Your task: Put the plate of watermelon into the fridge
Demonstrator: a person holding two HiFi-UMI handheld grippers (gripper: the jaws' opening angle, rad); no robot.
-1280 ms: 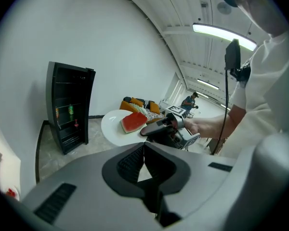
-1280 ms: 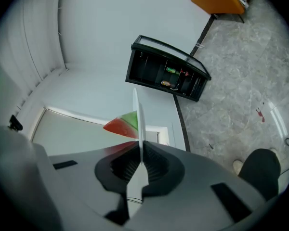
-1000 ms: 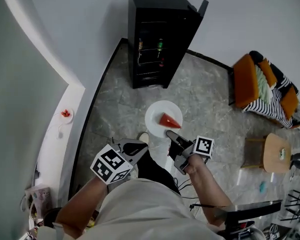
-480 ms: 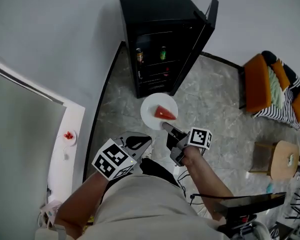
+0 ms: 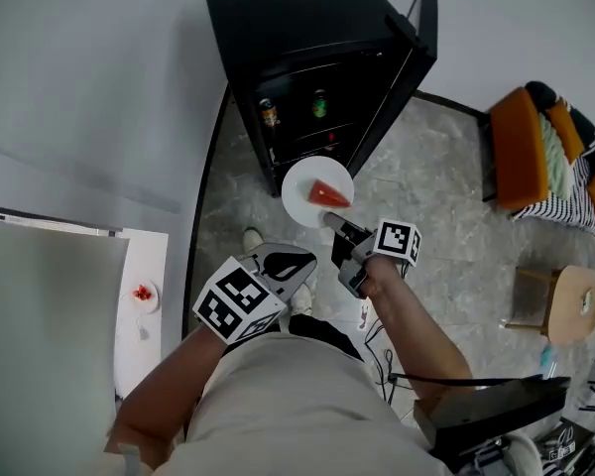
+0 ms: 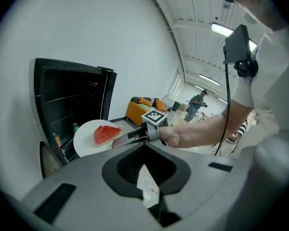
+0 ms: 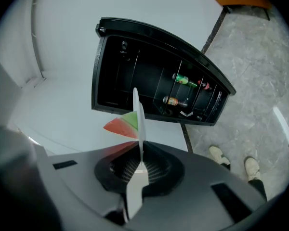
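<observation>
I can find no words to read. The drink bottles (image 7: 185, 80) on the fridge (image 5: 297, 28) shelves have labels, but they are too small to read. The little white slip (image 6: 147, 192) has red print on it, and that is too tiny too. The cubes on both grippers show only black and white squares. The right gripper (image 5: 329, 222) is pinched tight on the near edge of the white plate (image 5: 299, 188) and holds it up flat. The red watermelon (image 5: 327, 194) wedge lies on the plate, on the side close to that gripper. In the right gripper view the plate shows thin, edge on, with the green rind poking out beside it. The plate hangs in the air in front of the open black fridge, just outside the shelves, with the fridge door (image 5: 418, 38) swung out to the right. The left gripper (image 5: 284, 264) is lower and away from the plate, with its jaws closed on the white slip. An orange sofa (image 5: 521, 157) stands off to the right on the grey stone floor (image 5: 446, 216).
</observation>
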